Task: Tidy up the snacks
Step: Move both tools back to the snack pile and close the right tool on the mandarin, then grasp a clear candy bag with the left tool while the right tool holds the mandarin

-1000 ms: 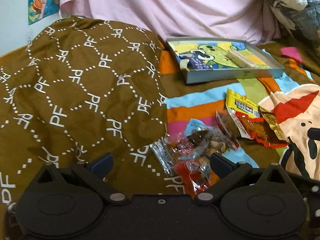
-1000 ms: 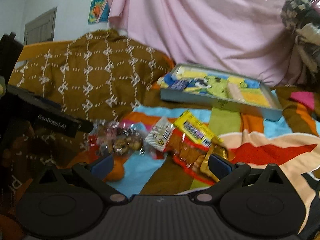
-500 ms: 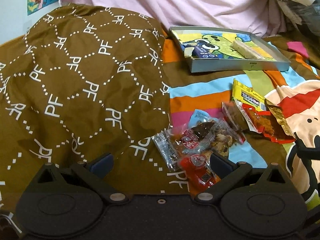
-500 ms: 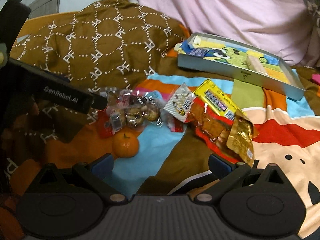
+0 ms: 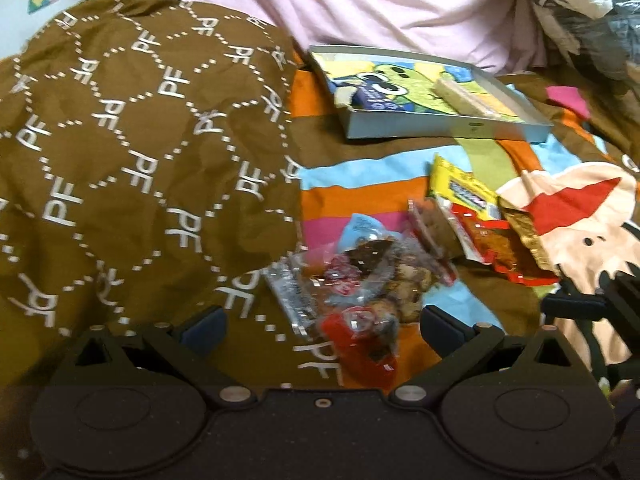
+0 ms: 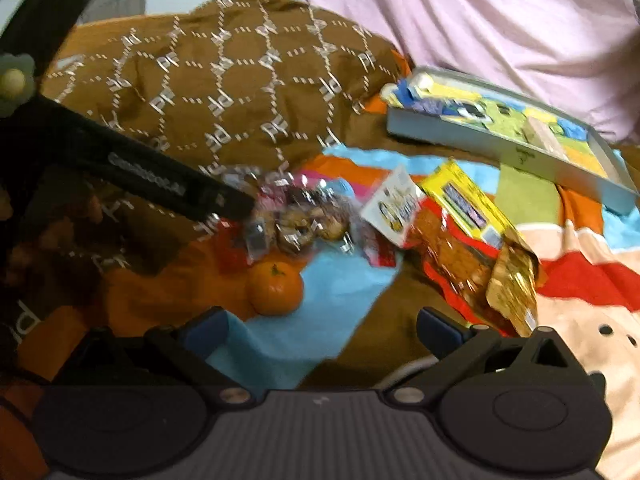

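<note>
- left gripper (image 5: pixel 320 322) is hovering, jaws spread and empty, over the snack pile (image 5: pixel 360 280) on the blanket.
- right gripper (image 6: pixel 320 326), likewise spread, is nearing the mandarin (image 6: pixel 275 288).
- next, likely: pinching one snack, carrying it to the tray (image 5: pixel 440 126).

Dim indoor light, motion blur, fisheye-warped edges

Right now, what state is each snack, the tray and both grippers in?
Left gripper: jaws open, holding nothing.
Right gripper: jaws open, holding nothing.
Tray: holds two items.
Yellow-and-red snack bag: lying flat on the blanket.
Tangerine: whole, unpeeled.
Small wrapped snacks: loosely piled.
</note>
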Demonstrator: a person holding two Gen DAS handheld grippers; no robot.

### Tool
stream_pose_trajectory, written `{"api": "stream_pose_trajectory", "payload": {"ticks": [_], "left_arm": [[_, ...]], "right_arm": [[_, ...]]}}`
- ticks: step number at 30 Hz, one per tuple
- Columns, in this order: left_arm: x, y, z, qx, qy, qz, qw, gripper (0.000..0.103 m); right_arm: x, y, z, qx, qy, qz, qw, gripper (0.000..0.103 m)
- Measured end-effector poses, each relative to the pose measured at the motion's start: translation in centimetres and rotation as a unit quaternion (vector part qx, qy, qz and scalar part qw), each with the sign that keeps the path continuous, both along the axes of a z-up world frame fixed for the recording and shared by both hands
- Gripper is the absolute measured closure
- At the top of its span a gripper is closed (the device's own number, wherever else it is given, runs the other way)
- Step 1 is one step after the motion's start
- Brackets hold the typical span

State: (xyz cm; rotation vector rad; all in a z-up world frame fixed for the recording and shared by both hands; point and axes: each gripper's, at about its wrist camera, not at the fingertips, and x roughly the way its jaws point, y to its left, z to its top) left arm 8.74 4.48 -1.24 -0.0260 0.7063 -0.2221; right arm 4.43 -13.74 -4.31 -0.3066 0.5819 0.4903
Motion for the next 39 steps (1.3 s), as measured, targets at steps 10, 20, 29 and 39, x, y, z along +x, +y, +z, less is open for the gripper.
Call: {"api": "stream_pose_trajectory", "payload": {"ticks": [10,20,29,39], "left_arm": [[1.6,0.6,-1.3,-0.063,0.031,-0.021,0.9973,0.001],[1.4,1.0,-1.2,-0.095,0.030,-0.036,0.9943,0.007],[1.4,1.3,-1.3,-0.116,0.044,-0.040,0.9915,0.014],[0.6,0.8,-1.2,-0.125,0.068,-0.046,0.9887,0.015]], "right_arm": [[1.9,1.2,-0.7,-0.009,0.024,0.016,1.000,0.016],[3.2,2.4,-0.9,-0.001,0.050,0.048,0.998,0.049],[2.6,2.1,-0.7,-0.002,0.044,0.050,0.998,0.063],[2.6,-0.1,-0.1,0.014,0.042,0.016,0.999,0.063]]}}
